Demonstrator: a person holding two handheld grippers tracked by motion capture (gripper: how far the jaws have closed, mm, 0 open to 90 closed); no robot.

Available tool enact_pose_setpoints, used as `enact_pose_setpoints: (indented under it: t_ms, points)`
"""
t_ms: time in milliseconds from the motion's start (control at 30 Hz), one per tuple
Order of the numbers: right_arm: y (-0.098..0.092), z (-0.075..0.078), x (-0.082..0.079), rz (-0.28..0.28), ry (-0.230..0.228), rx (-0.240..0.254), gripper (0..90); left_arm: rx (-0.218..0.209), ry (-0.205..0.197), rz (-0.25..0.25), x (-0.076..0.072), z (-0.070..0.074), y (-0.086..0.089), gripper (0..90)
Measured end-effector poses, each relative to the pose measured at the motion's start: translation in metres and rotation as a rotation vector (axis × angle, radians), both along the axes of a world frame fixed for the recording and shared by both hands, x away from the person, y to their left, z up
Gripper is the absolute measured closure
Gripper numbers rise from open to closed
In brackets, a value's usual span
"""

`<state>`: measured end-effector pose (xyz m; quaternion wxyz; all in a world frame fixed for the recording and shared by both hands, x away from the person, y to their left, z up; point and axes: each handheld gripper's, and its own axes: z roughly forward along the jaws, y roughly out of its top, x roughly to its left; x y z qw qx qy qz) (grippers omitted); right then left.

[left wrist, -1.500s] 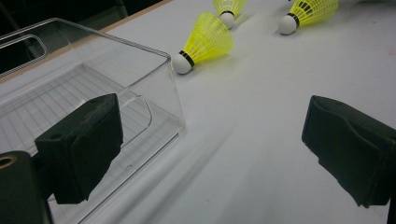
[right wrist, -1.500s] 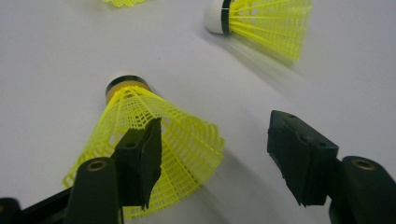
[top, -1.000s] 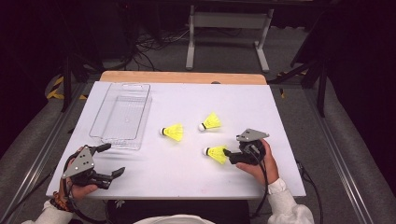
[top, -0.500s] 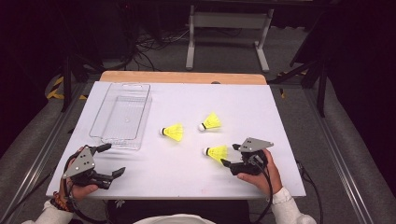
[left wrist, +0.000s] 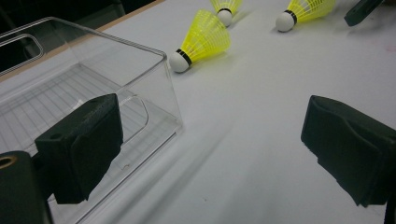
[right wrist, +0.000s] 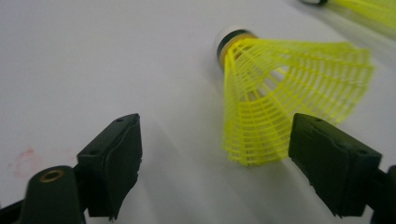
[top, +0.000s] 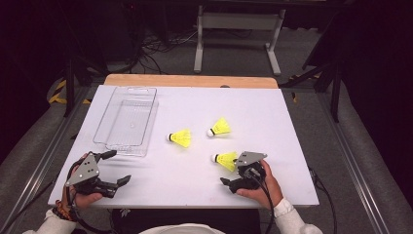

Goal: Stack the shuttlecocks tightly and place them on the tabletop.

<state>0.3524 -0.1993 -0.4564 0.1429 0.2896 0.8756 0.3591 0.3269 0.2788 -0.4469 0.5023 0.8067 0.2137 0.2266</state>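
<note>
Yellow mesh shuttlecock (right wrist: 285, 100) lies on its side on the white counter (top: 292, 126), just ahead of the right hand-held gripper (right wrist: 217, 158), skirt toward its jaws, which have just been opening and stand spread, not pinching it, likely lining up a grab. Beyond it lie two more shuttlecocks (top: 181, 138). Left hand-held gripper (left wrist: 210, 135) rests spread beside an empty clear bin (top: 104, 124), probably their destination.

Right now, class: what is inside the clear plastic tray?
Nothing lies inside the clear plastic tray; its ribbed floor shows bare. All three yellow shuttlecocks lie outside on the table.
</note>
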Motion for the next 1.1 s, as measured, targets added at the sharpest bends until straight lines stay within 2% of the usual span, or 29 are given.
enact_pose_setpoints:
  t_ms: [33,67,100,167,200,333,500,633,933,1100]
  points:
    - [0.002,-0.002,0.000,0.005,-0.005,-0.014,20.2,-0.002,0.000,0.000,0.000,0.000,0.000,6.6]
    - [0.004,-0.003,-0.001,0.009,-0.011,-0.020,25.0,-0.001,-0.004,0.002,0.000,0.000,0.000,6.6]
    - [0.004,-0.002,-0.001,0.012,-0.025,-0.013,33.8,-0.003,-0.003,0.002,0.000,0.000,0.001,6.6]
    - [0.002,-0.001,-0.001,-0.002,-0.039,-0.002,45.1,-0.001,-0.004,0.002,0.000,0.000,0.001,6.7]
    - [0.002,-0.001,-0.001,-0.002,-0.039,-0.002,45.1,-0.001,-0.004,0.002,0.000,0.000,0.001,6.7]
    - [-0.002,0.003,-0.001,-0.011,-0.061,0.024,67.4,-0.003,-0.009,0.008,0.000,0.001,0.001,6.7]
    - [-0.001,0.004,-0.003,-0.003,-0.081,0.001,85.9,-0.003,-0.007,0.006,0.000,0.001,0.001,6.8]
    - [-0.002,0.006,-0.004,0.000,-0.102,0.000,89.9,-0.003,-0.005,0.003,0.000,0.000,0.001,6.8]
    - [0.002,0.011,-0.004,-0.005,-0.158,-0.015,90.0,-0.005,-0.005,0.004,0.000,0.000,0.001,6.6]
    - [0.003,0.015,-0.002,-0.016,-0.178,0.001,90.0,-0.005,-0.003,0.004,0.000,0.000,0.000,6.5]
